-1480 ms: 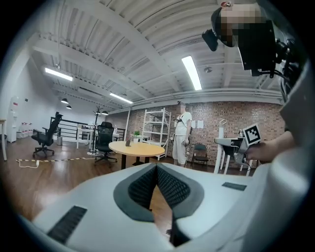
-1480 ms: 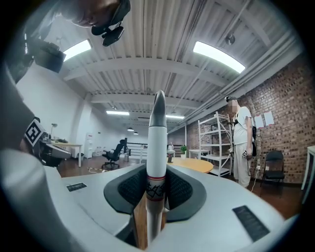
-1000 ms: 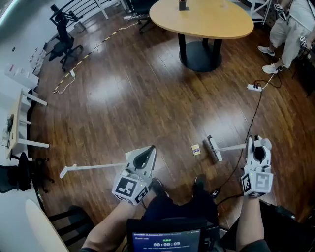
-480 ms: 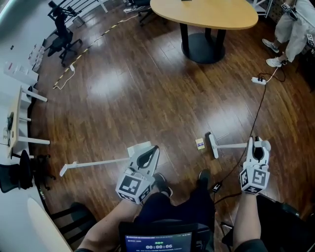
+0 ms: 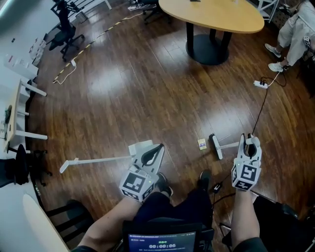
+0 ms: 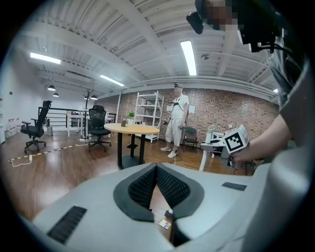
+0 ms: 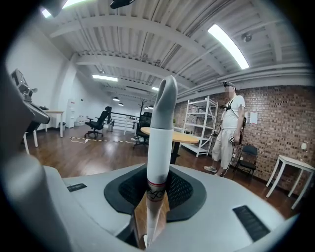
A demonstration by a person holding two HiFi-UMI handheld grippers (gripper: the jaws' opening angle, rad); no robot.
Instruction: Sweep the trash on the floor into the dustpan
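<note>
A small yellowish card of trash (image 5: 202, 143) lies on the dark wood floor, just left of the broom head (image 5: 215, 146). The broom's white handle (image 7: 160, 138) runs up between the pads of my right gripper (image 5: 248, 140), which is shut on it. A white dustpan (image 5: 139, 147) rests on the floor at lower left, its long handle (image 5: 93, 161) lying out to the left. My left gripper (image 5: 158, 148) hovers over the dustpan's right edge. Its pads (image 6: 167, 184) meet at the tip and hold nothing. Through the gap below them the trash card (image 6: 164, 224) shows.
A round wooden table (image 5: 216, 15) on a black base (image 5: 206, 51) stands at the back. A power strip (image 5: 259, 84) with a black cable trails toward my right side. A person (image 5: 295, 34) stands at upper right. Office chair (image 5: 66, 34) and white desks (image 5: 19, 98) line the left.
My right gripper has shifted a little left, closer to the broom head, with the handle still in it. The left gripper and dustpan stay about where they were.
</note>
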